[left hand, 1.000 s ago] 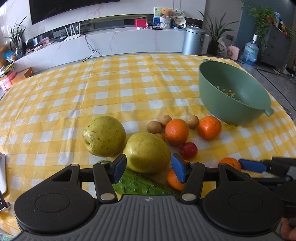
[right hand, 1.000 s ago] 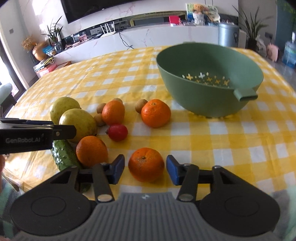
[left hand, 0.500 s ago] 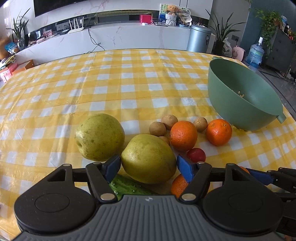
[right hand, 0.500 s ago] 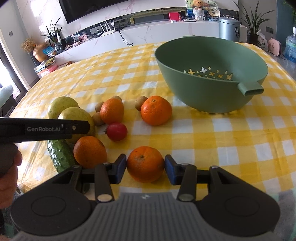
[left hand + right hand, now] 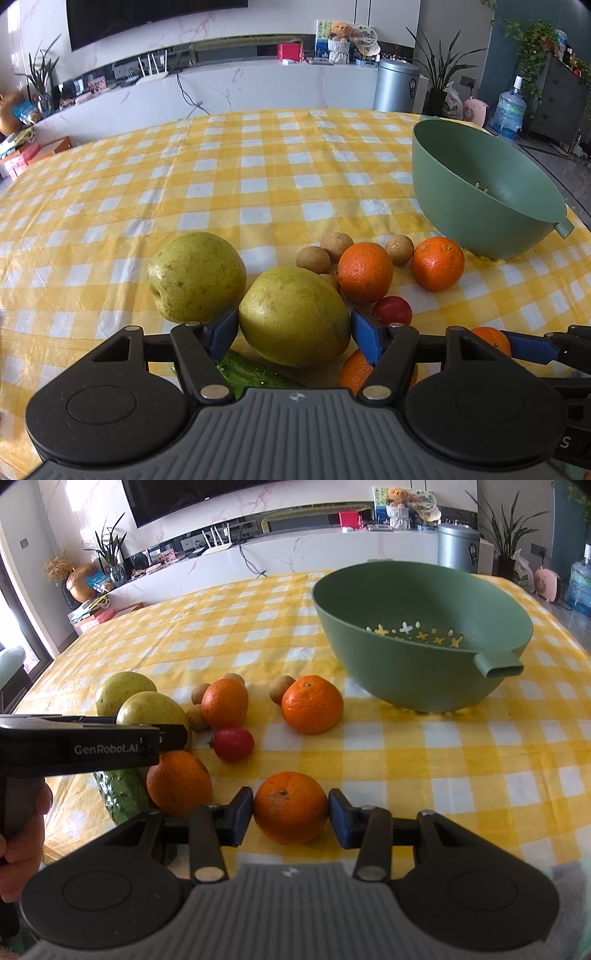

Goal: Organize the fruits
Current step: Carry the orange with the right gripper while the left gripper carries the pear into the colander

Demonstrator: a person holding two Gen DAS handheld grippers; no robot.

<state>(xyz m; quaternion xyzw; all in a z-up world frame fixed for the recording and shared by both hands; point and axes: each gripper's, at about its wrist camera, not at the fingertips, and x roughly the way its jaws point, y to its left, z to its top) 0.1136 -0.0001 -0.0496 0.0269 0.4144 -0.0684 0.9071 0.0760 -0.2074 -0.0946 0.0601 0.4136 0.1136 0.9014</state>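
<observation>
— Two grippers on the list; how do they stand?
— Left gripper (image 5: pixel 293 328): jaws closing around the nearer yellow-green pear (image 5: pixel 293 315), pads right at its sides, though firm pressure cannot be confirmed. Right gripper (image 5: pixel 290 814): blue pads clamped on a mandarin (image 5: pixel 290 806) near the front edge of the yellow checked tablecloth (image 5: pixel 461 760).
— Other fruit?
— One second pear (image 5: pixel 195 277), just left of the first. Three more mandarins: one (image 5: pixel 179 782) beside a cucumber (image 5: pixel 122 794) at the front edge, one (image 5: pixel 224 702) among the small brown longans (image 5: pixel 314 259), one (image 5: pixel 312 704) nearest the bowl. One small red fruit (image 5: pixel 233 744) sits between them.
— Container?
— One green colander bowl (image 5: pixel 424 679), tilted, toward the tablecloth's right edge, nothing in it. A hand (image 5: pixel 22 845) grips the left tool's handle.
</observation>
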